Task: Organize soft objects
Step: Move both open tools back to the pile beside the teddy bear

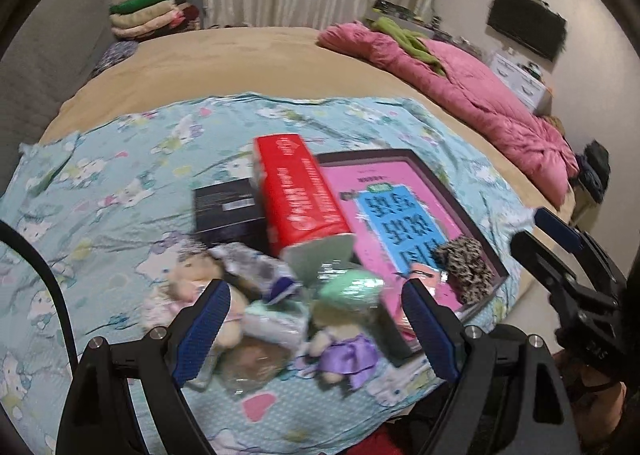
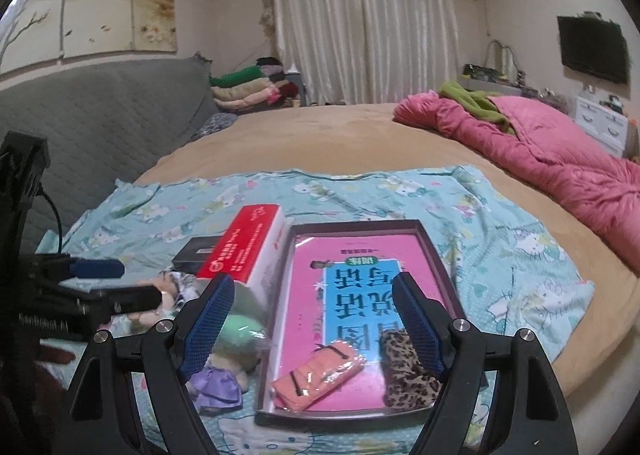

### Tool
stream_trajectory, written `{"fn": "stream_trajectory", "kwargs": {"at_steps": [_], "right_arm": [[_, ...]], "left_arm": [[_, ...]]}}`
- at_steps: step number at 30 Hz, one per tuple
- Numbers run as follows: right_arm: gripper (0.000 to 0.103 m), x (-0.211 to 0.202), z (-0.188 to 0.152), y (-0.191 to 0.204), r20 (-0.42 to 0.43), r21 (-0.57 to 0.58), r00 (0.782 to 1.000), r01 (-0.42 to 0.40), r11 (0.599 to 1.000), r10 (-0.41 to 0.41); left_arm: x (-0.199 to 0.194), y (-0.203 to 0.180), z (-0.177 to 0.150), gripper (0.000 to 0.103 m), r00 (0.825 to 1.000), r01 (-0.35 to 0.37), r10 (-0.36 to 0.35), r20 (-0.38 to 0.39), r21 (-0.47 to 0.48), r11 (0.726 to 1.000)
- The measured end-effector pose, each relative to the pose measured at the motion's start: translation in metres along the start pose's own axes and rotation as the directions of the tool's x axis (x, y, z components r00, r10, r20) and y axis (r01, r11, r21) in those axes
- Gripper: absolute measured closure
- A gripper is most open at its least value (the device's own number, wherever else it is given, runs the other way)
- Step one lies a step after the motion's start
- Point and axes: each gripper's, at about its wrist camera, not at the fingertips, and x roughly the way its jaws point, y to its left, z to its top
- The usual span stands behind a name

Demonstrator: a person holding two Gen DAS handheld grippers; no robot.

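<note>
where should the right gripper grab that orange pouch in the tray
Take the orange pouch across its narrow width near the middle, coming down from above. It lies flat and slanted in the dark tray, so turn the open right gripper to straddle its long sides. The end nearer the leopard-print piece leaves less finger room.

Glossy tray [image 2: 438, 251]; wrinkled cloth sheet [image 2: 500, 247]; fuzzy leopard pouch [image 2: 404, 379].

Black plastic left tool [image 1: 316, 329], blue ridged finger pads [image 1: 206, 329], silver screws [image 1: 156, 332], black cable [image 2: 52, 211]
</note>
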Motion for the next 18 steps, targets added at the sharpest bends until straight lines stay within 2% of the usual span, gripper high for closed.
{"fn": "stream_trajectory", "kwargs": {"at_steps": [10,18], "right_arm": [[0.021,0.006,0.001,0.027,-0.035,-0.083,0.998,-0.058,0.995,0.055],[0.021,0.025,-0.008,0.046,-0.102,-0.154,0.992,-0.096,0.983,0.081]], "left_arm": [[-0.011,0.075,-0.011,0.016,0.997,-0.076,0.077,0.0,-0.136,0.988],[-0.009,0.107,-0.024,0.016,0.994,-0.112,0.109,-0.028,-0.173,0.978]]}}
